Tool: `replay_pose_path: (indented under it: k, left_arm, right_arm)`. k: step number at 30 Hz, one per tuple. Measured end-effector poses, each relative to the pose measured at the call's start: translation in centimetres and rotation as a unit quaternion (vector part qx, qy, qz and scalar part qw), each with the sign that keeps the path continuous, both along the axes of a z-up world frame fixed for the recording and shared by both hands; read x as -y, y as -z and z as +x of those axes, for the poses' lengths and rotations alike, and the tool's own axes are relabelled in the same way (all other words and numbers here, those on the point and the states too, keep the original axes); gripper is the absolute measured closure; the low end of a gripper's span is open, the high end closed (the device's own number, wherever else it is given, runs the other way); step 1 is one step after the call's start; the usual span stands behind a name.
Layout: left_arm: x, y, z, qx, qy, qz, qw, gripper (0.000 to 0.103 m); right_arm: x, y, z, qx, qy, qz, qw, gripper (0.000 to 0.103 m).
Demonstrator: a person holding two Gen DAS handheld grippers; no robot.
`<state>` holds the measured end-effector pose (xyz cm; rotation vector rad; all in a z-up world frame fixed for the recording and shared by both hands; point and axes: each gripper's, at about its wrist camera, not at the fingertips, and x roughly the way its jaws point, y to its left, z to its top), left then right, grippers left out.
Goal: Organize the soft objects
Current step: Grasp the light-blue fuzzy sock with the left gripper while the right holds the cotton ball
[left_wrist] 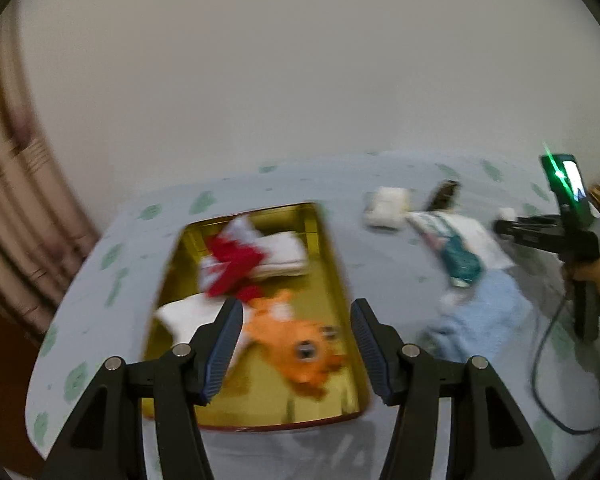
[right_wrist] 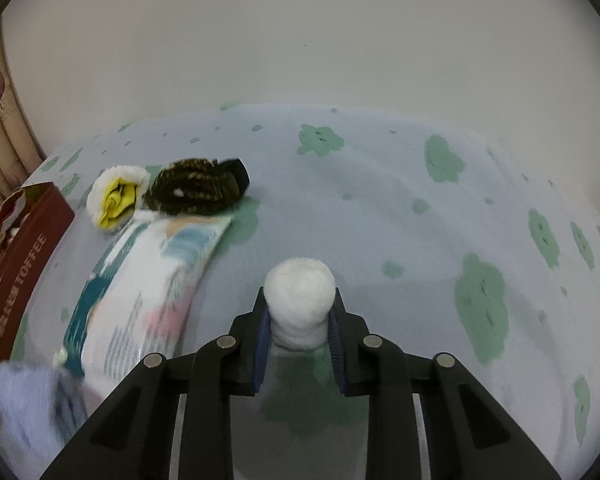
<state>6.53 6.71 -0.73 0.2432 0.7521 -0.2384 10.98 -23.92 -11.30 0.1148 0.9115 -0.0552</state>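
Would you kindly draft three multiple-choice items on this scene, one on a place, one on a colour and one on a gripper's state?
1. Where is the orange plush toy?
A. Inside the gold tin
B. On the bedsheet beside the tin
C. In the right gripper

2. What colour is the roll held by the right gripper?
A. Yellow
B. White
C. Red

3. How is the left gripper?
A. Shut on the plush
B. Shut on a towel
C. Open

Answers:
1 A, it lies within the tin walls.
2 B, the white roll sits between the pads.
3 C, the fingers stand wide apart over the tin.
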Motion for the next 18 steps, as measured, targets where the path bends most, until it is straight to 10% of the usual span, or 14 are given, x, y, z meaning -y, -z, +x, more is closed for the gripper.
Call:
replay_pose_path:
  k: [18]
  left_arm:
    - [11.7,3.9,1.9,-0.13,0.235,0.017,0.9632,0.046]
  right_arm:
    - [1.1,0.6,-5.3,-0.001,0.014,0.033,0.999,0.078]
